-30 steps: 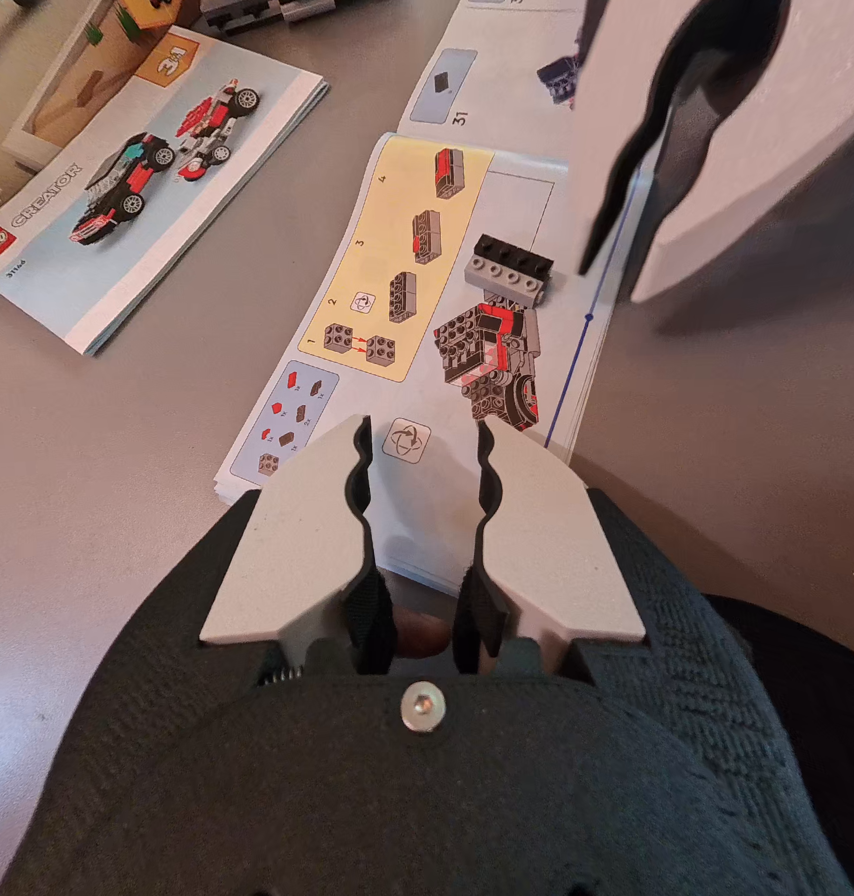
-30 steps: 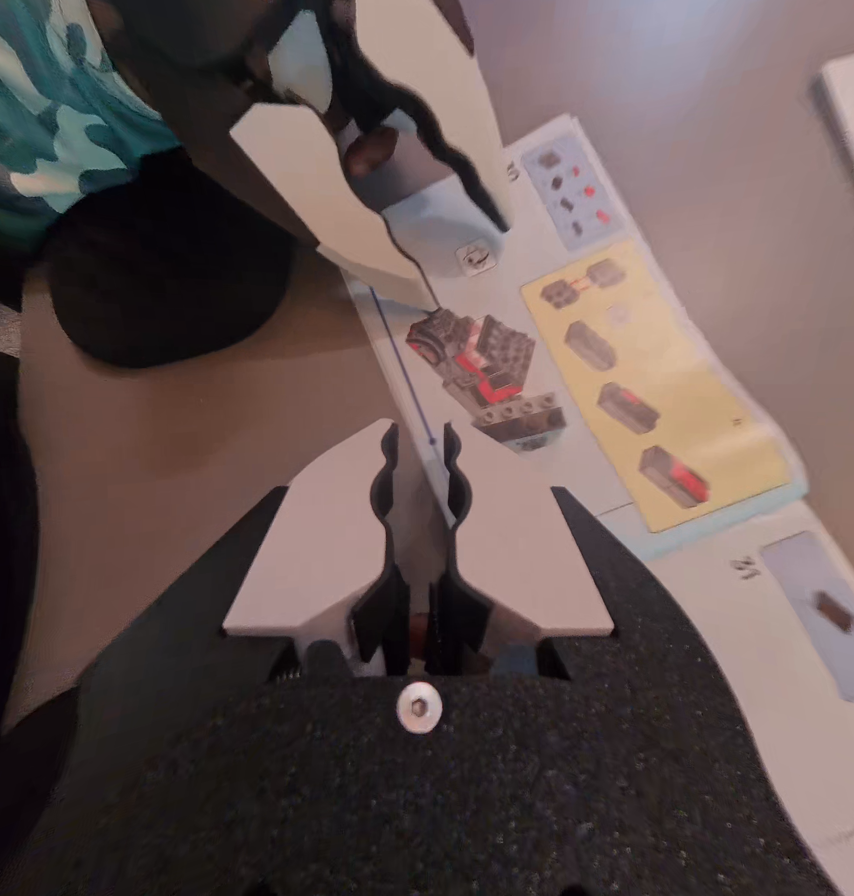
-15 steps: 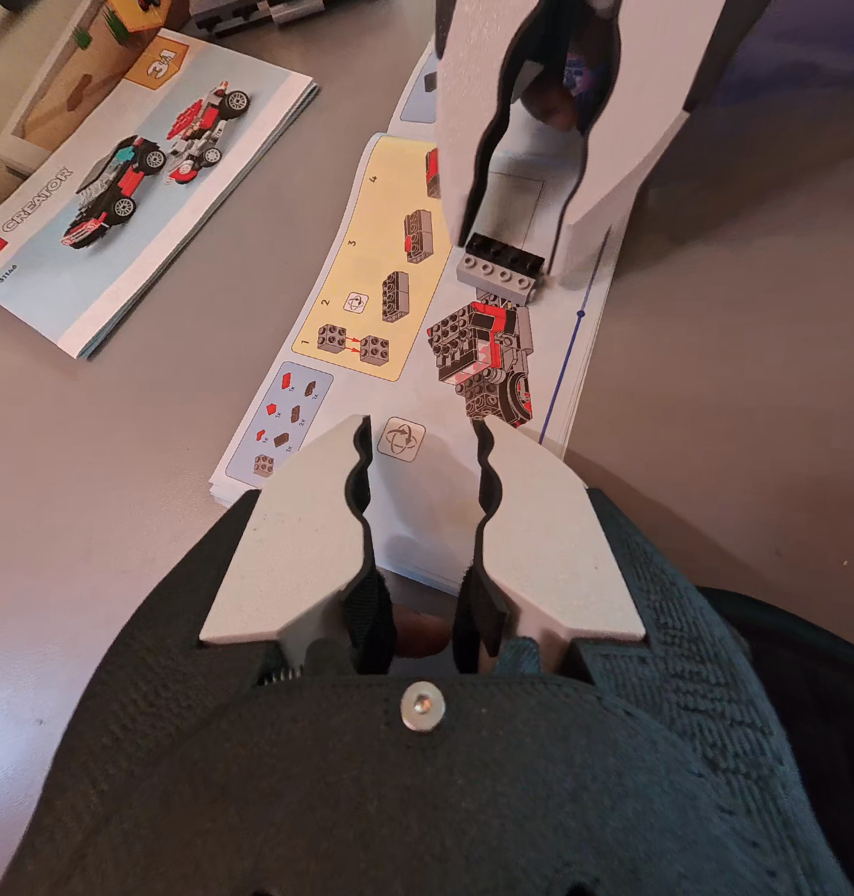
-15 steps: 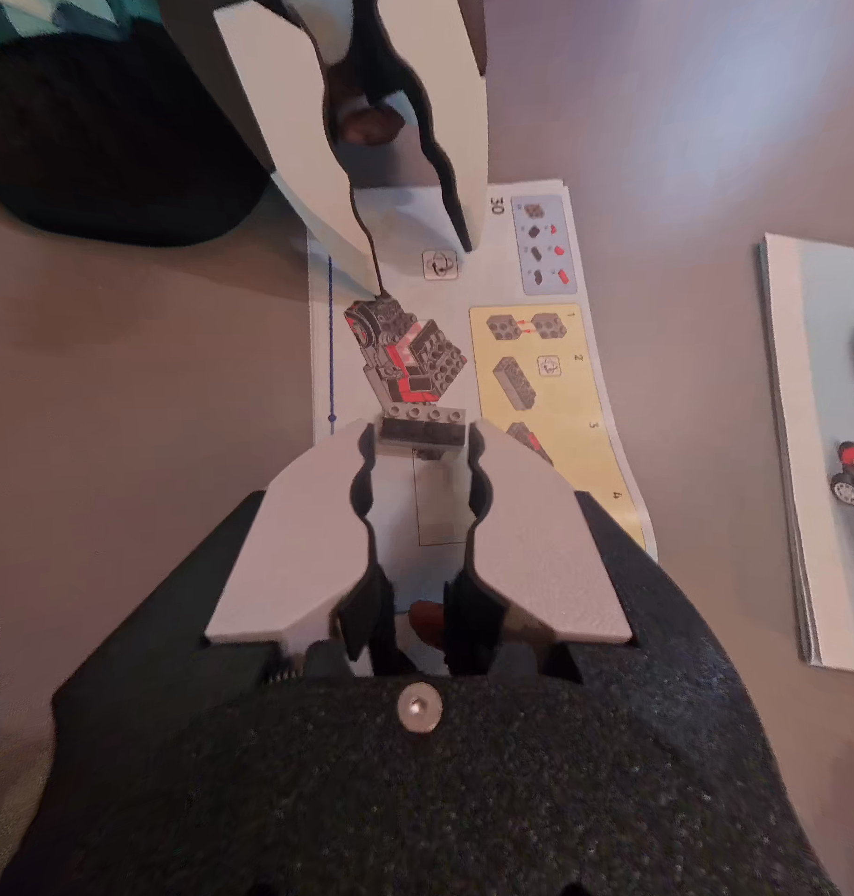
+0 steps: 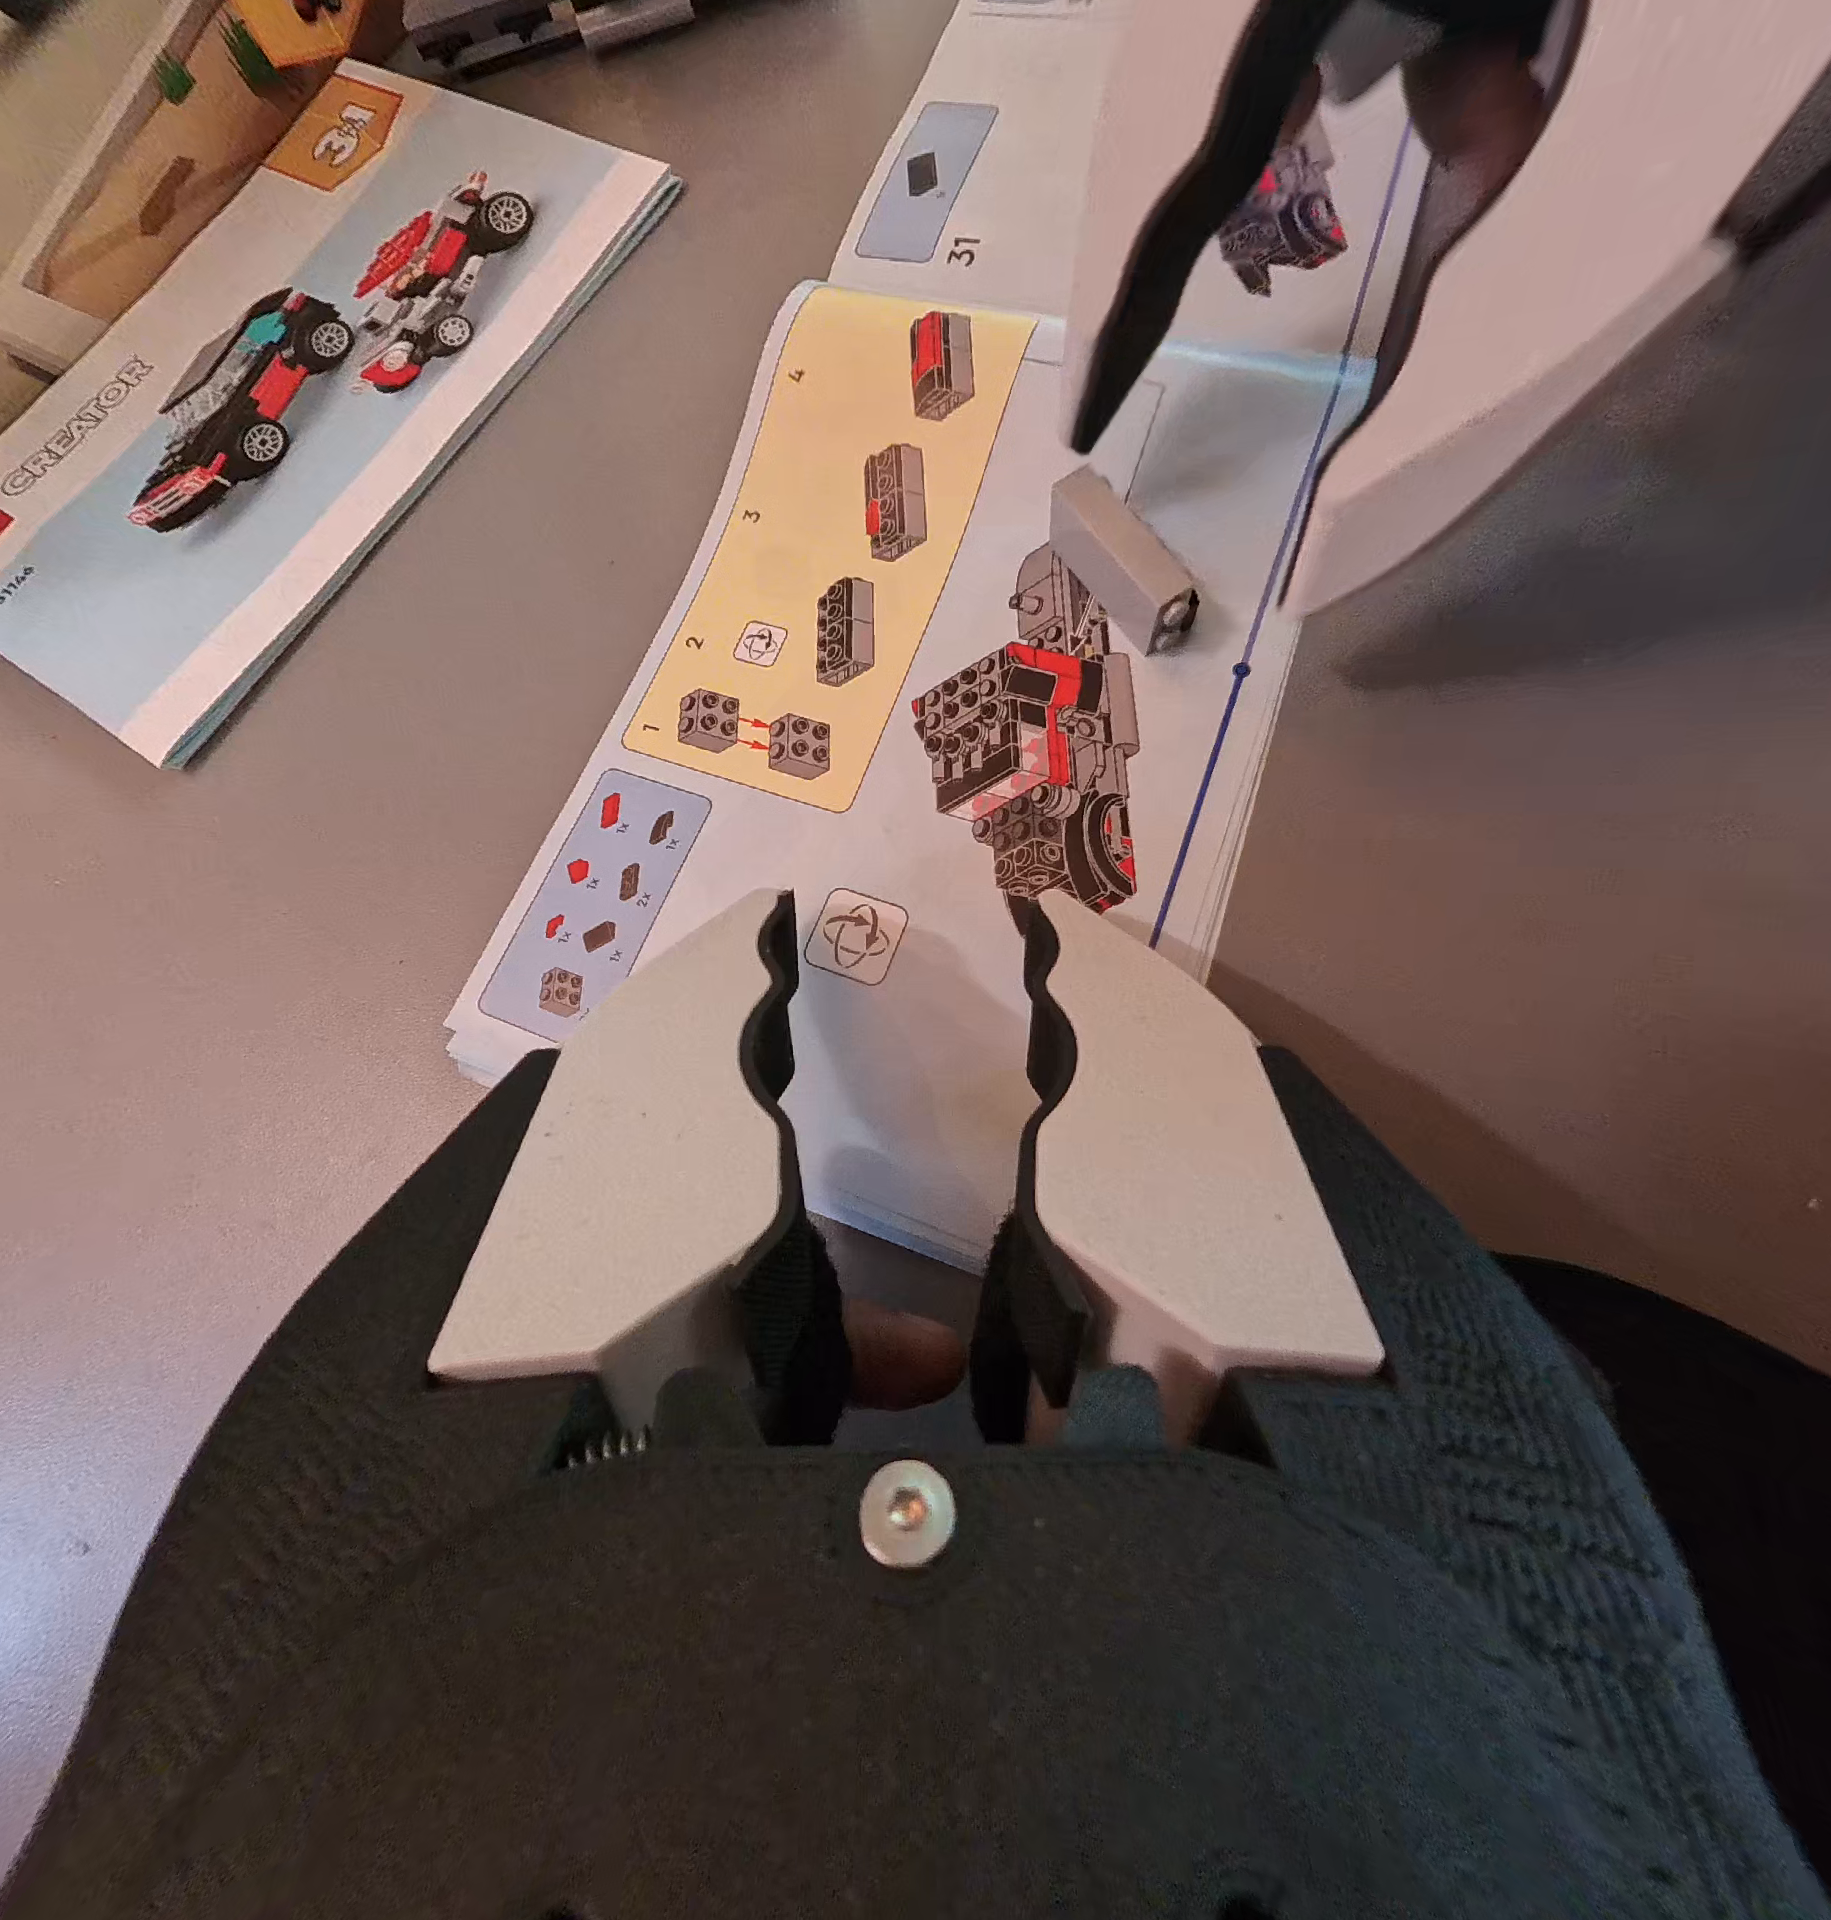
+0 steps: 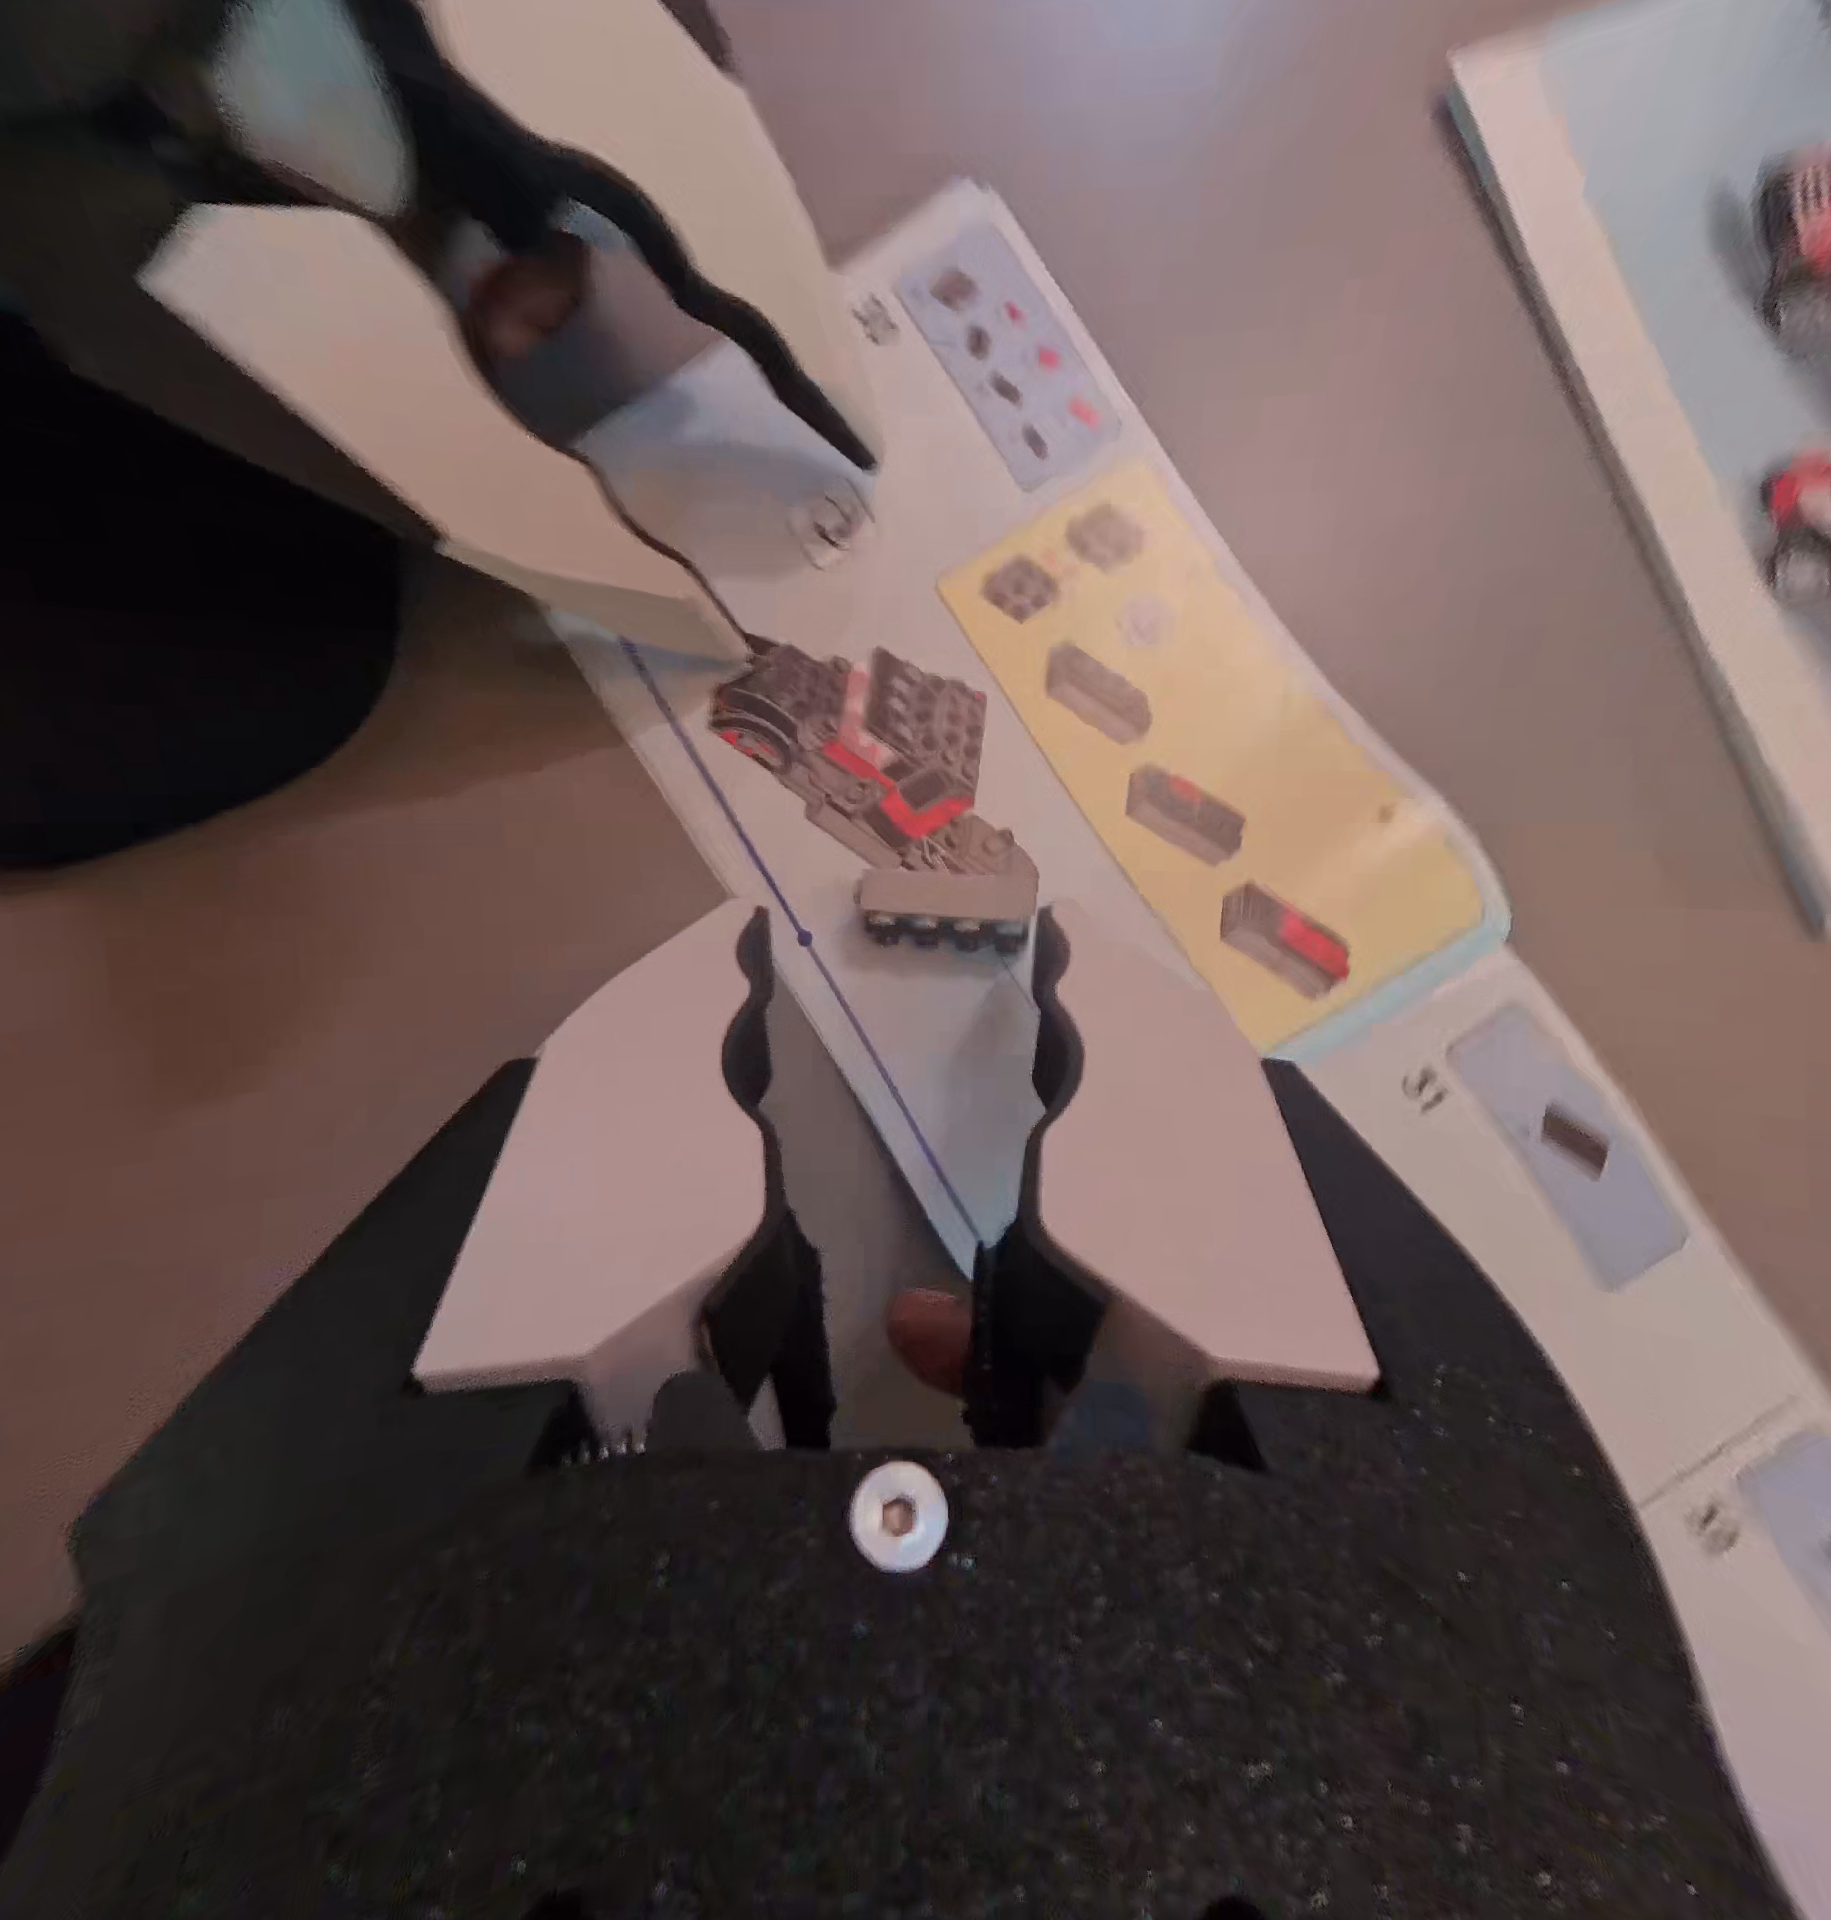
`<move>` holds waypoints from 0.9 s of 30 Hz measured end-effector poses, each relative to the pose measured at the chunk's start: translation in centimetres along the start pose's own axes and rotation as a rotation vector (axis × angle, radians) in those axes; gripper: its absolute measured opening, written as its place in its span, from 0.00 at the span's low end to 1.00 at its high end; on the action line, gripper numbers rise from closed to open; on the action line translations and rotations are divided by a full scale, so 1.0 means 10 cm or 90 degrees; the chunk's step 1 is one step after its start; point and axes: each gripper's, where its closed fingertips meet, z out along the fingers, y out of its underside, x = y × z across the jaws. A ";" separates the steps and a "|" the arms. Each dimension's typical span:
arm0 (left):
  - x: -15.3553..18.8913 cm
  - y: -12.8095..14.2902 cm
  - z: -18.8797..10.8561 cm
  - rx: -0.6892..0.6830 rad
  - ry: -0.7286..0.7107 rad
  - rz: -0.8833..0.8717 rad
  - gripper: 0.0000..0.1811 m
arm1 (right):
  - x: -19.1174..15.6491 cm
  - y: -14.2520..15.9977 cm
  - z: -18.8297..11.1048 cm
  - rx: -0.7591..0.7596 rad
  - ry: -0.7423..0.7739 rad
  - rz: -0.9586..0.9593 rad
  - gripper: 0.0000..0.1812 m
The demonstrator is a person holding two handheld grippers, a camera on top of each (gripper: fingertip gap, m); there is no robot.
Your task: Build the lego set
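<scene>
A small grey-and-black brick stack (image 5: pixel 1121 557) lies at centre frame on the open instruction booklet (image 5: pixel 890 1060); both grippers' fingers (image 5: pixel 641 1153) gape empty, so most building seemingly remains.

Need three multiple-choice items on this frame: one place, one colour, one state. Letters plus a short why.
1. The grey brick lies: A on the open booklet; B on bare table; C inside a box.
2. The booklet's sub-step panel is: A green; B yellow; C red.
3. The left gripper is: A shut on the brick; B shut, empty; C open, empty.
Key: A, paper shows all round the brick; B, yellow lies behind the pictured bricks; C, its fingers stand apart with only page between.
</scene>
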 end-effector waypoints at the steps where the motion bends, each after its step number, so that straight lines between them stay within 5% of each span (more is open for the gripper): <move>1: 0.00 0.00 0.00 0.000 0.000 0.001 0.23 | -0.03 -0.04 -0.05 0.012 -0.038 -0.043 0.25; 4: 0.00 0.00 0.00 0.000 -0.001 0.002 0.23 | 0.03 0.00 -0.12 -0.010 -0.092 -0.232 0.14; 9: -0.01 0.00 -0.01 0.000 -0.005 0.000 0.23 | 0.13 0.11 0.05 -0.038 -0.091 -0.515 0.10; 20: -0.01 0.00 -0.02 0.006 0.002 -0.001 0.23 | -0.02 -0.09 0.10 0.021 -0.171 -0.582 0.16; 27: -0.01 -0.02 -0.03 0.011 0.003 -0.006 0.23 | -0.15 -0.18 0.21 -0.032 -0.274 -0.610 0.03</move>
